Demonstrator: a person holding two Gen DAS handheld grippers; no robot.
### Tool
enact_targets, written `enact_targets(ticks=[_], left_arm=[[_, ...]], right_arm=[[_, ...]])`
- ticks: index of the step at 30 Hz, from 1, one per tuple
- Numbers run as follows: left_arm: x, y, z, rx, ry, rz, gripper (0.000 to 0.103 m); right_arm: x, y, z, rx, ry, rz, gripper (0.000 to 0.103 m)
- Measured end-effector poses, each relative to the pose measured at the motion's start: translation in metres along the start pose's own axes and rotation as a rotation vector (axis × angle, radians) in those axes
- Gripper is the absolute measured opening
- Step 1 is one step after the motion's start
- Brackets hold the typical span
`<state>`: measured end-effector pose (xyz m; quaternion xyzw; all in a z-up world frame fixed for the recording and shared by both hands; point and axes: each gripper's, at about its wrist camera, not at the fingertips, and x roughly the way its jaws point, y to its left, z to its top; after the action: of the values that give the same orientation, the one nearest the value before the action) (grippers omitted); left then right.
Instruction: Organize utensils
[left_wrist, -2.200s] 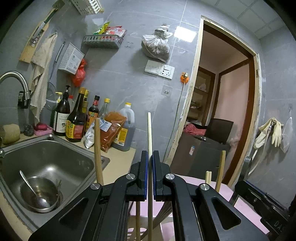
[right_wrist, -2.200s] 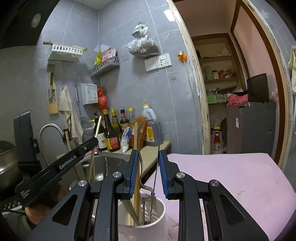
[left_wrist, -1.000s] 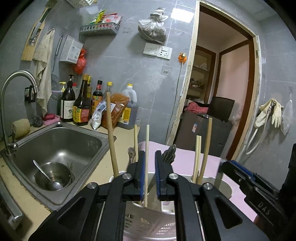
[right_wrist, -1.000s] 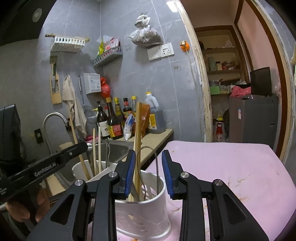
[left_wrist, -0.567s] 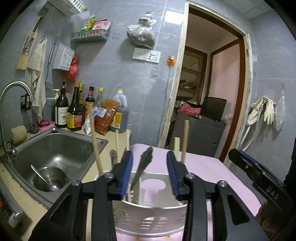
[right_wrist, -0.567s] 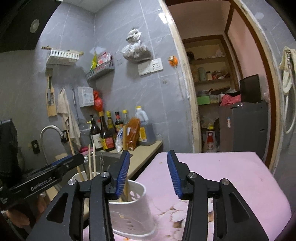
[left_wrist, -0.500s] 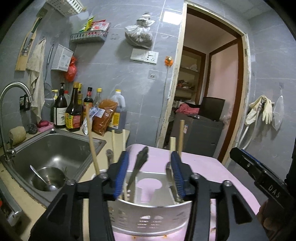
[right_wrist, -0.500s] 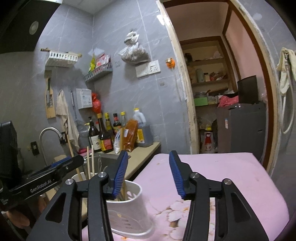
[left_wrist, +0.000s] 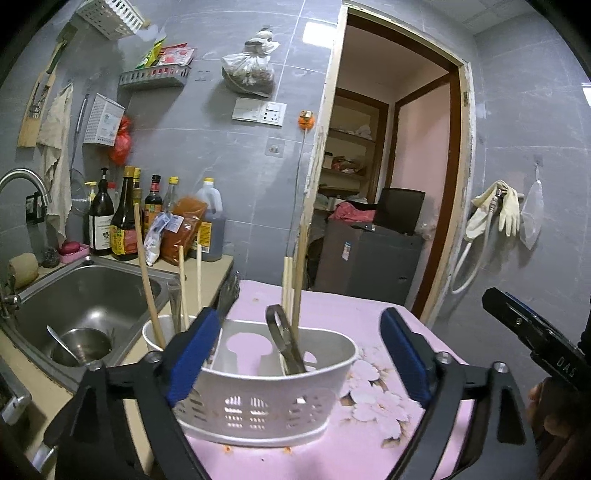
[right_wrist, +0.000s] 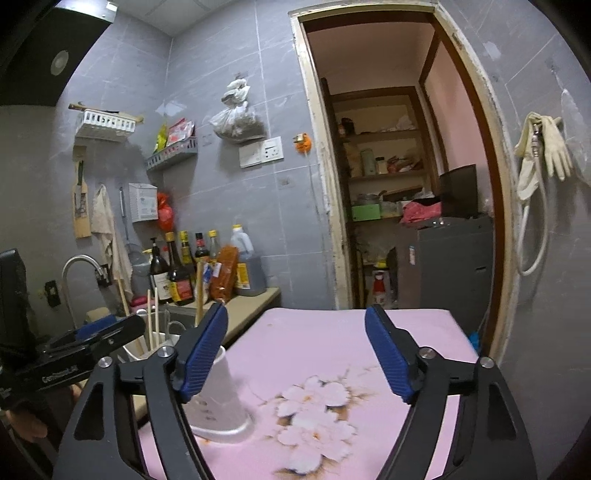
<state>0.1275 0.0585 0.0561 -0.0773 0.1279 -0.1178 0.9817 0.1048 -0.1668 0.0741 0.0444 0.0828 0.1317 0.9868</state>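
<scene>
Utensils: wooden chopsticks (left_wrist: 295, 280) and metal pieces upright in white slotted caddy (left_wrist: 258, 398) on pink worktop (left_wrist: 369, 443). Light, stiff, likely slippery; grip upper shafts. Left gripper (left_wrist: 295, 358) and right gripper (right_wrist: 295, 354): jaws just opened wide, empty.

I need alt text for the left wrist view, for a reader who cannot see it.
An open left gripper, holding nothing, faces a white utensil holder on a pink floral tablecloth. Wooden chopsticks and metal utensils stand in the holder; a steel sink and sauce bottles lie left.
</scene>
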Motion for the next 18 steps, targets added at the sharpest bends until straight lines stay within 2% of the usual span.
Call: enact_targets(ticks=[2,4,6,13,18], left_arm=[[-0.004,-0.003,-0.003,-0.006,-0.001,-0.009,0.099],[-0.008,-0.005,-0.006,-0.017,0.004,-0.015,0.100],[-0.011,-0.006,-0.010,-0.028,0.007,-0.023,0.101],[-0.028,-0.014,-0.027,-0.036,0.030,-0.019,0.101],[-0.041,-0.027,-0.041,-0.010,0.031,0.046,0.101]], right_arm=[[-0.008,-0.004,-0.001,-0.009,0.001,-0.012,0.084],[-0.015,-0.006,-0.002,-0.018,0.002,-0.022,0.090],[-0.020,-0.009,-0.004,-0.022,0.007,-0.026,0.101],[-0.046,-0.016,-0.013,-0.046,0.007,-0.073,0.103],[-0.061,-0.015,-0.025,-0.053,0.025,-0.103,0.103]])
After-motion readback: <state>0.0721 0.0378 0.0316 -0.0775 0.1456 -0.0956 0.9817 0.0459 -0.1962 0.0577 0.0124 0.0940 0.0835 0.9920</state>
